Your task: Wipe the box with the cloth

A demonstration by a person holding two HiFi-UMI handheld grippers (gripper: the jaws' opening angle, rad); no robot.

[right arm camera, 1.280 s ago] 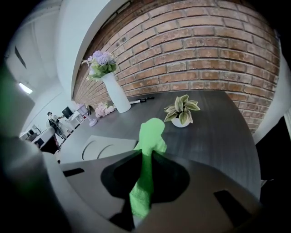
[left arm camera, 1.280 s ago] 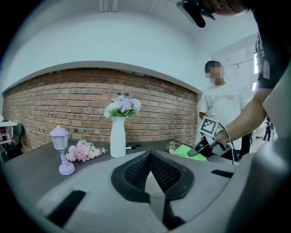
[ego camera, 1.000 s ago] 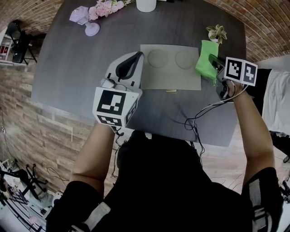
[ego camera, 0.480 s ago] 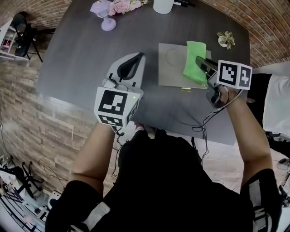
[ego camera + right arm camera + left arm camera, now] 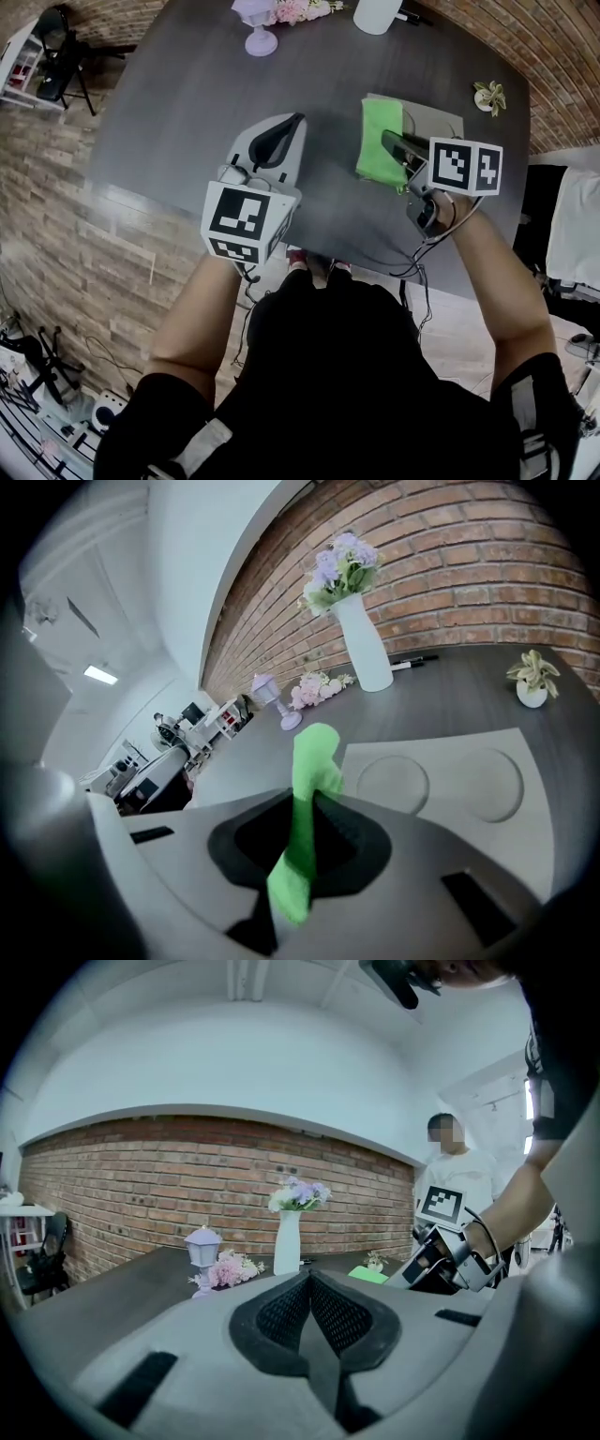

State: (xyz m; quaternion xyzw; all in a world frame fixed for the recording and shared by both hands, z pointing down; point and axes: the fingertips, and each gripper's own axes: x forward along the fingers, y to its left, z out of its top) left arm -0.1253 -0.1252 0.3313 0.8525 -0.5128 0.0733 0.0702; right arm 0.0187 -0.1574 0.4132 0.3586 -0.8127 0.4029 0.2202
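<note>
The box (image 5: 439, 118) is a flat grey slab on the dark table, with two shallow round recesses (image 5: 394, 782) in its top. A green cloth (image 5: 379, 141) lies draped over the box's left end, and my right gripper (image 5: 392, 142) is shut on it. In the right gripper view the cloth (image 5: 315, 757) stands up between the shut jaws, and the box (image 5: 450, 761) stretches ahead. My left gripper (image 5: 284, 129) hovers over bare table left of the box, shut with nothing in it (image 5: 309, 1279).
A white vase with flowers (image 5: 361, 639), a small lilac lamp (image 5: 258, 23), pink blossoms (image 5: 317, 686) and a little potted plant (image 5: 488, 95) stand along the table's far side. A cable (image 5: 412, 262) trails from the right gripper. A person (image 5: 459, 1180) stands beyond the table.
My right gripper has dragged the green cloth leftward across the box, from its right edge to its left end. The left gripper has stayed put and shut.
</note>
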